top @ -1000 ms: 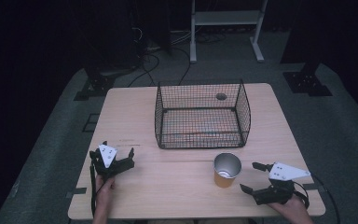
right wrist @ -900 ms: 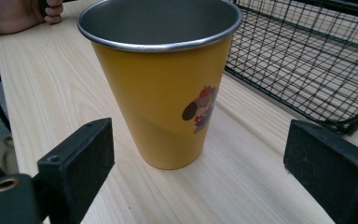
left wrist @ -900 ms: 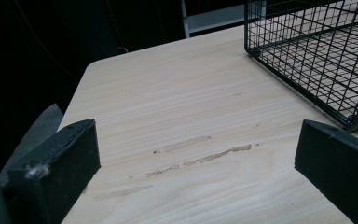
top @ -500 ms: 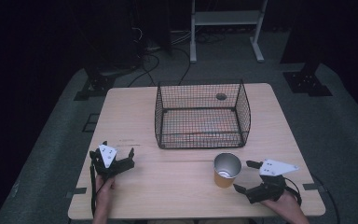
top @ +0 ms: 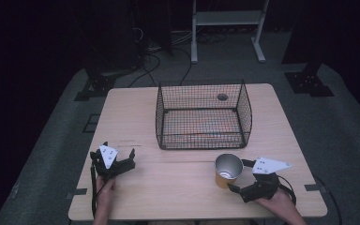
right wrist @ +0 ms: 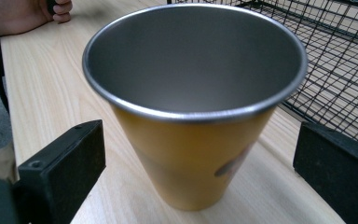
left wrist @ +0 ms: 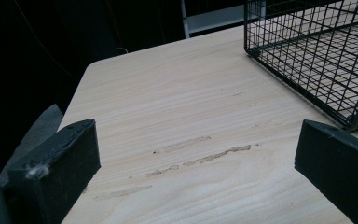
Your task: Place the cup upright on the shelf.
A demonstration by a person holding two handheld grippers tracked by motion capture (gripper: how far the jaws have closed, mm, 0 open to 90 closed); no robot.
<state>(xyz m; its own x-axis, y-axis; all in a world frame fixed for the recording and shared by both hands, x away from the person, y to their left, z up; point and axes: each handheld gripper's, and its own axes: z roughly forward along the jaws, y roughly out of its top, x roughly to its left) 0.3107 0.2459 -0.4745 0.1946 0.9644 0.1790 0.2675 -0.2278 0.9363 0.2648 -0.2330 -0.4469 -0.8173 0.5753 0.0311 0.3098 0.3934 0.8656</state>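
Right gripper, jaws just widened and standing apart, is flanking the upright yellow cup, lining up a grasp; left gripper is idling open, far left.

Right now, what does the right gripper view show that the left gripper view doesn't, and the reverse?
Right gripper view: a yellow metal cup with a silver inside standing upright on the table, between the open jaws of the right tool without contact, and the person's other hand at the top left.
Left gripper view: the left tool open over bare wood with pale scuff marks, and the table's far corner.
Both: the light wooden table and the black wire basket.
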